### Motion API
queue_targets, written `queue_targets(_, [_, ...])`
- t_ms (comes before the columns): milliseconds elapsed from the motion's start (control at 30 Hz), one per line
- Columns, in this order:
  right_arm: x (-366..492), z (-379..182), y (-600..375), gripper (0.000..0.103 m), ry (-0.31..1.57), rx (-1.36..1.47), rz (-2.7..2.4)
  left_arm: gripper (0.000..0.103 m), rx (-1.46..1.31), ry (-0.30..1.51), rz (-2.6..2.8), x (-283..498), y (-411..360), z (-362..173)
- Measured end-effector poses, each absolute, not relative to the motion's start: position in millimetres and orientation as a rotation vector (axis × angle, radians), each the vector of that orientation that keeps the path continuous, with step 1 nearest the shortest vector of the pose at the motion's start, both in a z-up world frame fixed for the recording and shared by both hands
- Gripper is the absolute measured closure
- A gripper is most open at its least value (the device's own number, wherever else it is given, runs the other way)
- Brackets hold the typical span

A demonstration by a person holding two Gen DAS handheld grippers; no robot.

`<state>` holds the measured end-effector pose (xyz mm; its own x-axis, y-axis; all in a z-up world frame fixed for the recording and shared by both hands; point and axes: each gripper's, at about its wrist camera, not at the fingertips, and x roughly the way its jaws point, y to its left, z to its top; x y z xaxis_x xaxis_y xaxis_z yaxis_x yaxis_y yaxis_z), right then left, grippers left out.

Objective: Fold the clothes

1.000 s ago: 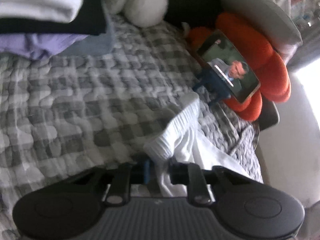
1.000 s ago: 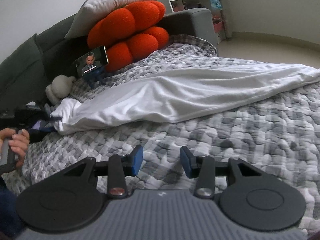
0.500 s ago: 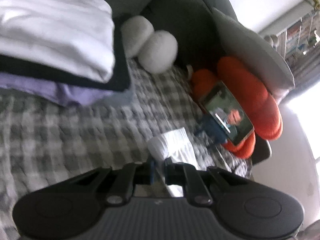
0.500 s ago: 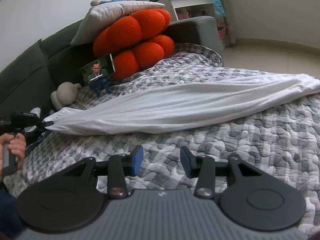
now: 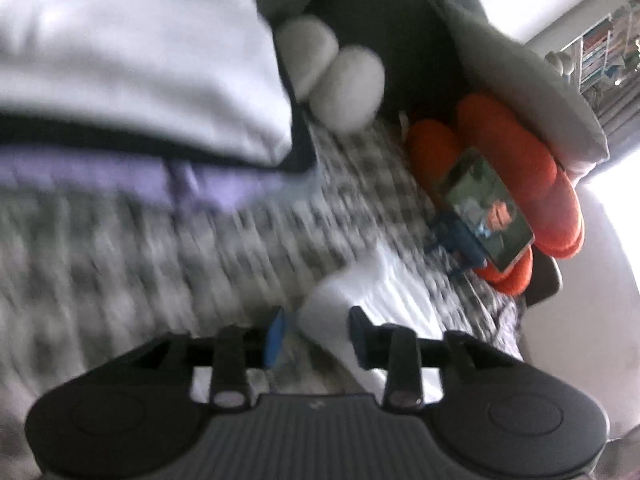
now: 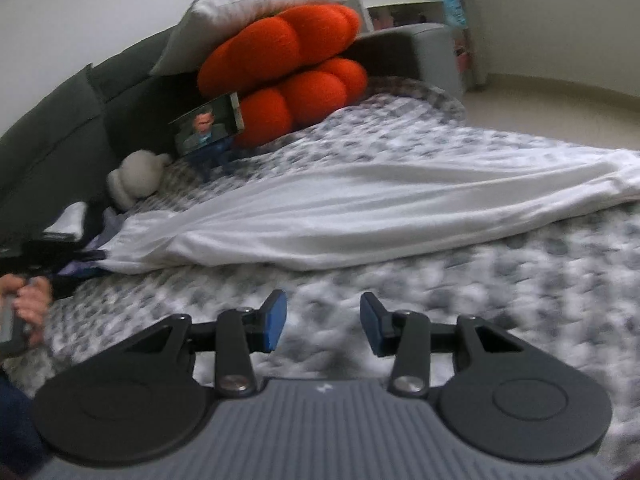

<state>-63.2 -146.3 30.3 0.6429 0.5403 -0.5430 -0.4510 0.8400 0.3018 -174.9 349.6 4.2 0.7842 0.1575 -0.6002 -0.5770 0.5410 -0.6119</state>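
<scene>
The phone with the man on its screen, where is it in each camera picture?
Left wrist view: the phone is at the right, leaning on the orange cushion.
Right wrist view: the phone is upper left, against the same orange cushion.
Shared landmark: the round white plush toy lies a little left of the phone in both.
</scene>
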Motion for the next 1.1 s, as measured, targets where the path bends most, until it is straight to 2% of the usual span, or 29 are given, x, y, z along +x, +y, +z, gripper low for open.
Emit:
queue_targets(233, [-15.9, 68.9, -221.1, 0.058, 0.573, 0.077, 0.362, 0.066, -0.730, 0.459, 0.476, -164.2, 351.2, 41.5])
queue_targets(300, [10.4, 78.0, -238.0, 0.058, 0.571, 0.019, 0.316, 0.059, -0.673, 0.483, 0.447, -147.2, 346.4, 43.6])
queue_targets(600, [93.3, 47.7, -262.3, 0.058, 0.725, -0.137, 0.243, 0.054, -0.470, 0.641, 0.380, -62.4, 322.3, 25.8])
queue_targets(633, [102.3, 44.1, -264.7, 0.062, 0.743, -0.154, 0.235, 0.054, -0.444, 0.660, 0.386, -54.7, 320.7, 22.0])
queue_targets(667, [111.3, 40.4, -267.2, 0.074, 0.761, -0.171, 0.227, 0.057, -0.419, 0.679, 0.387, -49.7, 318.7, 17.5])
queue_targets(700, [120.4, 36.7, -269.7, 0.082, 0.778, -0.188, 0.219, 0.065, -0.395, 0.698, 0.387, -44.9, 316.7, 13.0])
queue_targets(733, [129.4, 33.0, -272.1, 0.087, 0.796, -0.205, 0.211, 0.069, -0.370, 0.696, 0.386, -44.6, 313.8, 12.1])
queue_targets(767, [131.2, 33.0, -272.3, 0.103, 0.793, -0.213, 0.208, 0.073, -0.345, 0.692, 0.385, -44.6, 310.8, 11.5])
queue_targets(833, [127.3, 36.7, -270.2, 0.103, 0.767, -0.218, 0.206, 0.084, -0.315, 0.679, 0.386, -46.5, 307.1, 13.1])
queue_targets(900, [120.6, 43.3, -269.2, 0.103, 0.720, -0.230, 0.190, 0.091, -0.308, 0.660, 0.392, -50.5, 305.7, 17.7])
queue_targets(1100, [117.4, 63.6, -276.7, 0.103, 0.613, -0.209, 0.113, 0.092, -0.451, 0.589, 0.390, -63.5, 317.2, 24.7])
